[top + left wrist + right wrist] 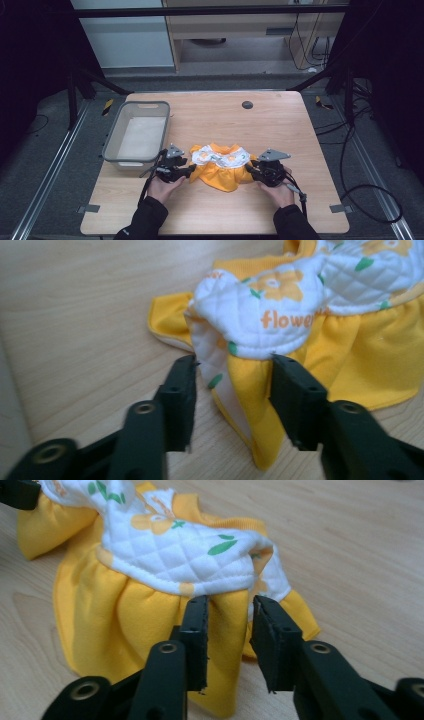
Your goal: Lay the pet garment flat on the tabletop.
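Note:
A small yellow dress (220,167) with a white quilted, flower-printed top lies flat on the wooden table (225,120), near its front middle. My left gripper (192,170) is at the dress's left edge. In the left gripper view the jaws stand apart around a fold of the dress (300,315) without pressing it, so the left gripper (232,362) is open. My right gripper (248,170) is at the dress's right edge. In the right gripper view the right gripper (227,605) is open too, with the skirt of the dress (130,615) loose between its jaws.
A grey plastic basket (111,141) stands at the table's left, just behind my left hand. A dark round grommet (247,105) sits in the tabletop at the back. Black frame legs and cables lie on the floor around the table.

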Available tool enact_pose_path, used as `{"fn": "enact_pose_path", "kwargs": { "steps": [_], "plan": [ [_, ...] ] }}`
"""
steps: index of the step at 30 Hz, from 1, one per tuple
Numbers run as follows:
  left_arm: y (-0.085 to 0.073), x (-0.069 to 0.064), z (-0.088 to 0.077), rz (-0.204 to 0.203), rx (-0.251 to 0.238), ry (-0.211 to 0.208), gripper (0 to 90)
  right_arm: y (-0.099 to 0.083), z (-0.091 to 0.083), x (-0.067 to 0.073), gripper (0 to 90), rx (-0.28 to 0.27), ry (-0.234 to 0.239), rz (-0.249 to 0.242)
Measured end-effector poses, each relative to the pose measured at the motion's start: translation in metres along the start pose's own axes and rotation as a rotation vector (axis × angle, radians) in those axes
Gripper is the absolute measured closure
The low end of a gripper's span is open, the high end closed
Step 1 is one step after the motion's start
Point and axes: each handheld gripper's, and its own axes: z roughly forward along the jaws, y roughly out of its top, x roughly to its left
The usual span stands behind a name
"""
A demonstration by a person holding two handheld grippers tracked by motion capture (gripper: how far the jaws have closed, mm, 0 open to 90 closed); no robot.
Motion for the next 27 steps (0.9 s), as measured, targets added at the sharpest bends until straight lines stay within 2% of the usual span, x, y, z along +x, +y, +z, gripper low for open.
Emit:
{"fn": "enact_pose_path", "kwargs": {
  "steps": [3, 4, 7, 9, 10, 12, 15, 16, 17, 25, 27],
  "plan": [
    [-0.005, 0.0, -0.017, 0.033, -0.037, 0.007, 40.2, -0.001, -0.012, -0.001, 58.0, -0.044, 0.017, -0.013],
    [-0.011, 0.0, -0.027, 0.037, -0.055, 0.004, 36.8, -0.004, -0.021, -0.001, 55.7, -0.059, 0.023, -0.013],
    [-0.02, -0.001, -0.034, 0.043, -0.053, 0.006, 34.9, -0.008, -0.028, -0.003, 54.2, -0.069, 0.025, -0.009],
    [-0.028, -0.003, -0.038, 0.052, -0.055, 0.017, 34.0, -0.019, -0.035, -0.003, 51.6, -0.055, 0.033, -0.007],
    [-0.031, -0.004, -0.038, 0.047, -0.053, 0.021, 34.0, -0.019, -0.035, -0.003, 51.6, -0.055, 0.033, -0.007],
    [-0.037, -0.006, -0.035, 0.053, -0.043, 0.022, 33.5, -0.031, -0.039, -0.002, 49.7, -0.035, 0.04, 0.0],
    [-0.043, -0.01, -0.02, 0.069, 0.012, 0.021, 36.7, -0.04, -0.034, 0.0, 48.3, 0.0, 0.05, 0.003],
    [-0.043, -0.01, -0.02, 0.069, 0.012, 0.021, 38.0, -0.04, -0.034, 0.0, 48.3, 0.0, 0.05, 0.003],
    [-0.043, -0.012, -0.013, 0.079, 0.042, 0.017, 39.6, -0.041, -0.029, 0.0, 48.4, 0.028, 0.051, -0.004],
    [-0.043, -0.018, 0.001, 0.1, 0.08, 0.002, 47.8, -0.041, -0.015, 0.0, 53.3, 0.054, 0.065, 0.0],
    [-0.043, -0.018, 0.006, 0.096, 0.089, 0.004, 53.5, -0.04, -0.009, 0.002, 57.5, 0.064, 0.081, -0.003]
  ]
}}
